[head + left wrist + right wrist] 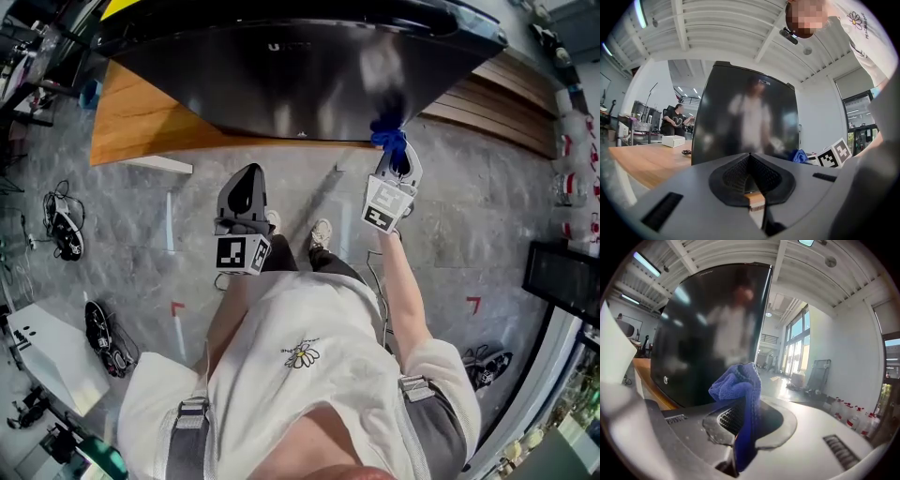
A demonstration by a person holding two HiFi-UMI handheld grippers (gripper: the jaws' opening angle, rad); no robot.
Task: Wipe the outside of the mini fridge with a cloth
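Two grippers face the black fridge (300, 75), at 12 o'clock on the wooden tabletop (131, 122) in the head view. The right gripper (397, 161) holds the blue cloth (387, 139) by its lower front at 1 o'clock, likely to wipe there, while the left gripper (247, 178) hangs back. Left gripper view: fingers (733, 176) clenched on nothing, probably idle. Right gripper view: fingers clamp the cloth, its bunched length running along them, pointing at the fridge.

On the grey floor (469, 234), dark shoes (66, 234) at far left, another pair (101, 336) closer in, a third (487, 366) at right, and red tape corners (178, 307). On the wooden tabletop (131, 122), a white box (672, 140) near a black cable (686, 152). Beyond, a person in a black shirt (675, 123).
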